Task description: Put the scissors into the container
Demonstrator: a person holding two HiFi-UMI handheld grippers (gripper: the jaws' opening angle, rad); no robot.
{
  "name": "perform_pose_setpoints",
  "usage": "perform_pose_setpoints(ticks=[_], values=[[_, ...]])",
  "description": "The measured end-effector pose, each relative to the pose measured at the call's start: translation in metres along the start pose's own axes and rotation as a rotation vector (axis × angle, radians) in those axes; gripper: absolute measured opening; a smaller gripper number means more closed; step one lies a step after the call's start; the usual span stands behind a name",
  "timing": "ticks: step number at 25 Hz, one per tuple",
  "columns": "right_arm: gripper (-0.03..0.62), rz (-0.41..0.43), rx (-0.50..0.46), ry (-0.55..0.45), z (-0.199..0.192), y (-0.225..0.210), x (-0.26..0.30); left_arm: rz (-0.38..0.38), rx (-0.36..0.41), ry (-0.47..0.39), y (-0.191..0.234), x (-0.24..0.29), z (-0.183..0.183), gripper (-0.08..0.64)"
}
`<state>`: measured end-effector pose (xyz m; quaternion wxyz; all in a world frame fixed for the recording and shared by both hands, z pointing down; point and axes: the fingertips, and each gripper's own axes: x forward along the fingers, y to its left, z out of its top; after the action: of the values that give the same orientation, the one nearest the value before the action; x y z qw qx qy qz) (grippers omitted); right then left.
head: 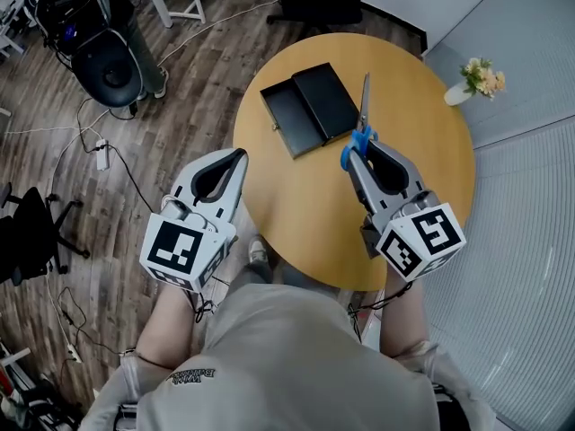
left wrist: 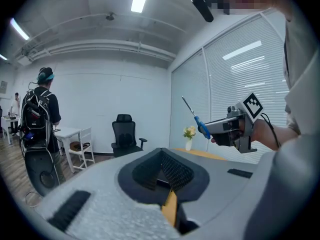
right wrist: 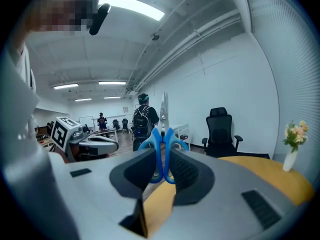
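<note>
Slippage risk: blue-handled steel scissors [head: 363,119] are pinched only at the handle loops by the right gripper [head: 358,153] and held aloft beside the flat black open container [head: 292,119] on the round wooden table [head: 305,214], so a pivot could drop them outside; the left gripper [head: 236,157] is pressed together, empty.

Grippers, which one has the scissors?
The right gripper, jaws shut on the blue-handled scissors; the left gripper is shut on nothing.
</note>
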<state>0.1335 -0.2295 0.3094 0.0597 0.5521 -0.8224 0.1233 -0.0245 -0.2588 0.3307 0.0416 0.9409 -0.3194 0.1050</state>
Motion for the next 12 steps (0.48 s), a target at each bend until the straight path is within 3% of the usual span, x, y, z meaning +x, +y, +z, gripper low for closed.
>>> perform_pose_setpoints(ticks=[5,12], values=[[0.098,0.063,0.057,0.028,-0.009,-0.021,0.033,0.016,0.016,0.016,0.006,0.019,-0.004,0.021],[0.098,0.094,0.079,0.146,-0.045,-0.043,0.084,0.014,0.032,0.019,0.012,0.046,-0.01,0.021]])
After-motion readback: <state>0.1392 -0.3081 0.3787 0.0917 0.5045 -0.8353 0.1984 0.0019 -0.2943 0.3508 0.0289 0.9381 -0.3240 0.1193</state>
